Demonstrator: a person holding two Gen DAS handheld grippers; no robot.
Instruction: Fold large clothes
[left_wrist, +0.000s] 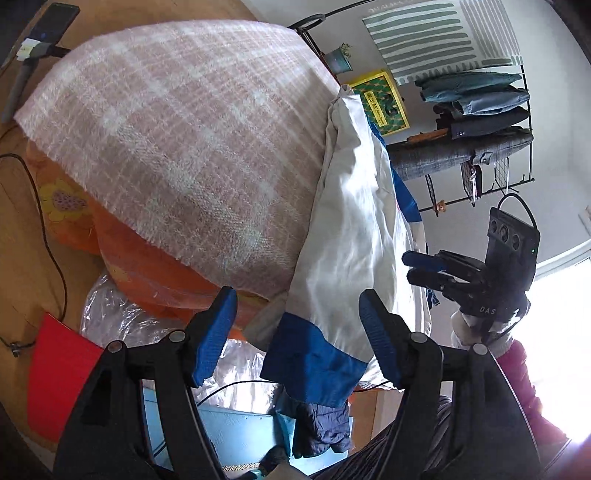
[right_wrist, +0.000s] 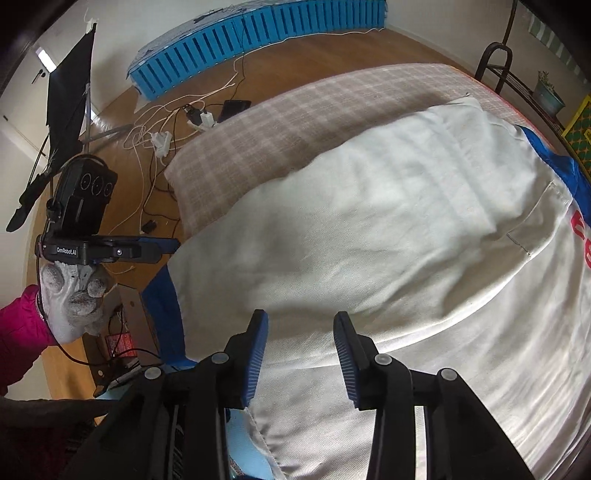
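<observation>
Left wrist view: the left gripper (left_wrist: 297, 325) stands wide, its blue pads spread with nothing between them. The white garment (left_wrist: 351, 221) with blue trim lies along the right side of the pink plaid blanket (left_wrist: 177, 140), which covers the worktop. The garment's blue cuff (left_wrist: 314, 365) hangs off the near edge, just under the gap between the pads but not touching them. An orange flowered cloth (left_wrist: 122, 251) shows beneath the blanket's near-left edge, with crumpled clear plastic (left_wrist: 114, 314) and a red sheet (left_wrist: 55, 365) lower left. Far right, folded clothes (left_wrist: 476, 99) are stacked on a wire rack. The right gripper (left_wrist: 413, 267) shows at right, seen side-on, its pads close together; from this angle I cannot tell whether they touch.

Right wrist view: the right gripper (right_wrist: 301, 321) is parted, hovering just above the white garment (right_wrist: 369, 229), gripping nothing. The garment spreads over most of the near and right area, on top of the plaid blanket (right_wrist: 277, 122), which stays bare at far left. Red lettering (right_wrist: 581, 236) shows at the garment's right edge. The left gripper (right_wrist: 168, 245) is at left, held by a gloved hand (right_wrist: 70, 299), near the garment's blue-edged left side. White cables (right_wrist: 166, 122) trail over the wooden floor (right_wrist: 332, 55), beyond them a blue slatted panel (right_wrist: 258, 40).
</observation>
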